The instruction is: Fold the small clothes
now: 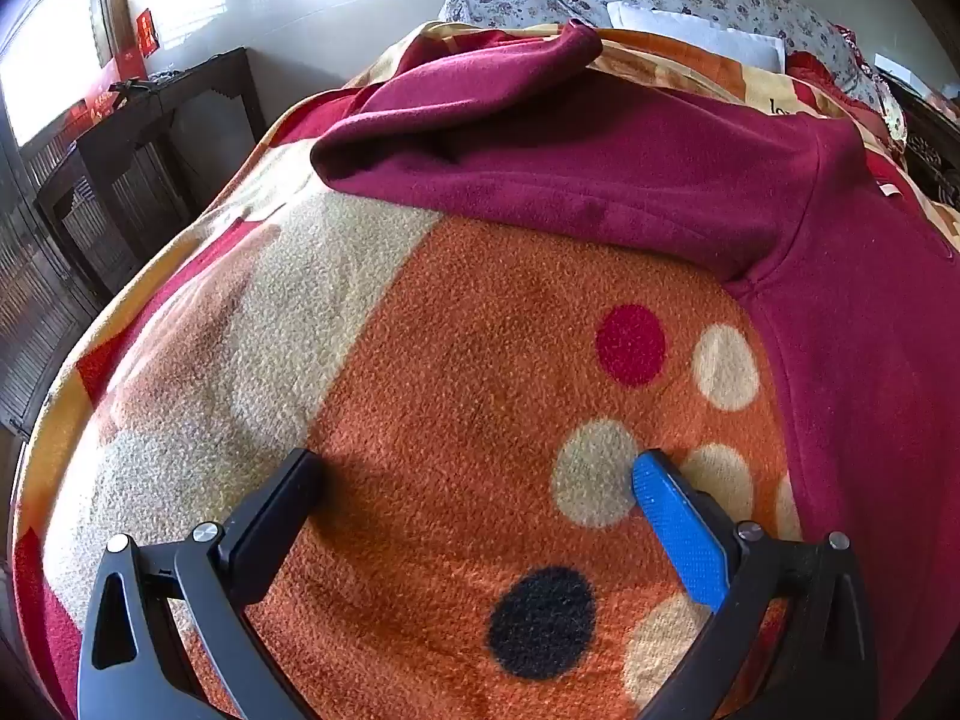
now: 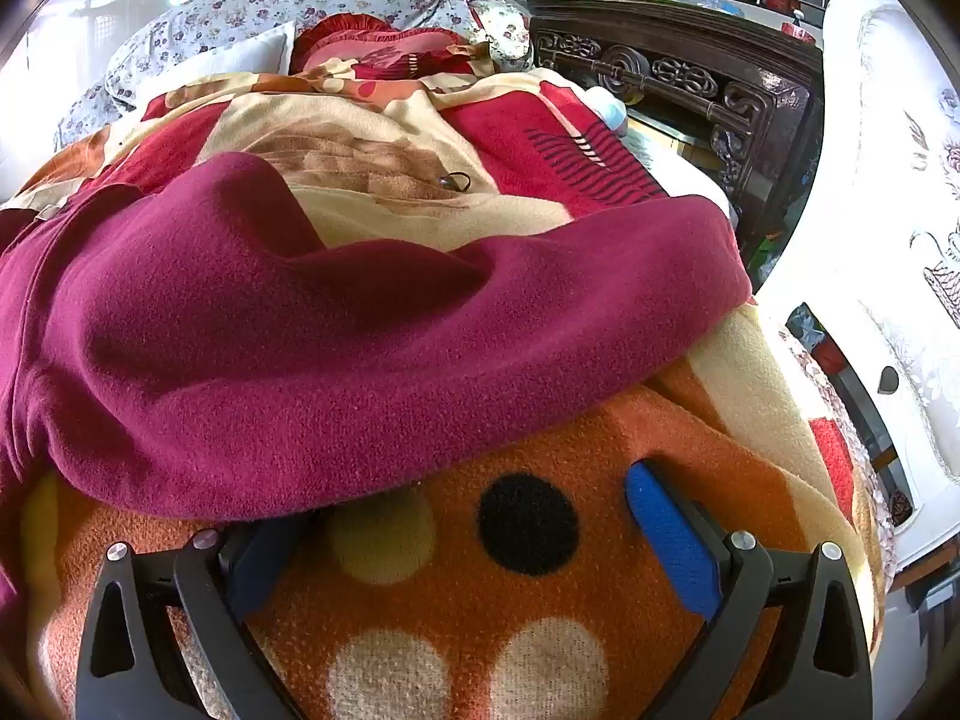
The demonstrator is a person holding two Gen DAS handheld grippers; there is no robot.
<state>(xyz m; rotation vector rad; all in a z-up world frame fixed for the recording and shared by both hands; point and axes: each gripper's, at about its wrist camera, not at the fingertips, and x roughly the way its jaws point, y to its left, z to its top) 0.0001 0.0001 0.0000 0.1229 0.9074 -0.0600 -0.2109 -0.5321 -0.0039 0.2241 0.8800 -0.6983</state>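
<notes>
Orange spotted blanket [image 1: 456,324] covers bed. Maroon fleece garment [image 1: 600,180] spread flat on it, 1 sleeve [image 2: 384,324] reaching toward right edge. Left gripper [image 1: 474,480] low over bare blanket, near garment's side, jaws wide, empty. Right gripper [image 2: 462,498] low at sleeve edge, jaws wide; its left fingertip hidden under fleece hem, blue pad [image 2: 666,534] clear.

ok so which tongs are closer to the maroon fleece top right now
Right. The right tongs sit at the maroon fleece top, one finger tucked under its edge. The left tongs are open over bare blanket, well short of the top.
</notes>
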